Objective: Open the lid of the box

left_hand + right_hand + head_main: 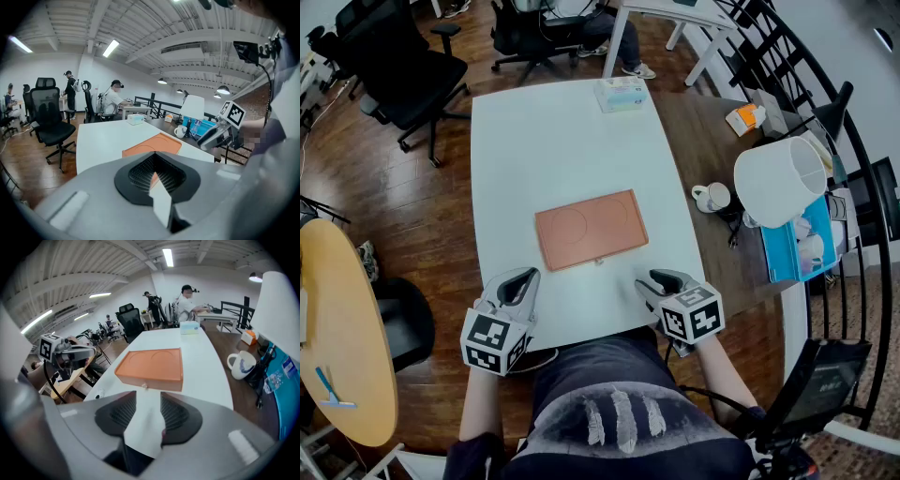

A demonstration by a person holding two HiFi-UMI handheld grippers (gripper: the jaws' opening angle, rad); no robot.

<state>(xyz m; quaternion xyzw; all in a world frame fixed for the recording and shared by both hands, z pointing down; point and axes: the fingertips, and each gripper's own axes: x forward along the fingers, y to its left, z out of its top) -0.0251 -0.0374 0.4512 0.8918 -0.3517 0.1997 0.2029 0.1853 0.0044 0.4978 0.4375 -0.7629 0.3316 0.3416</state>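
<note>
A flat orange box (591, 228) lies with its lid down in the middle of the white table (534, 141). A small knob (144, 386) sits on its near side. My left gripper (523, 277) hovers by the table's near edge, left of the box's near left corner, jaws slightly apart and empty. My right gripper (656, 281) hovers near the box's near right corner, jaws open, nothing between them. In the right gripper view the box (152, 365) lies just beyond the gripper (147, 413). In the left gripper view the box (152, 145) shows beyond the gripper (157, 176).
A tissue box (622, 94) stands at the table's far end. On the wooden desk to the right are a mug (711, 197), a white lampshade (778, 181) and a blue book (797, 246). Office chairs (403, 75) stand far left, a yellow round table (342, 328) near left.
</note>
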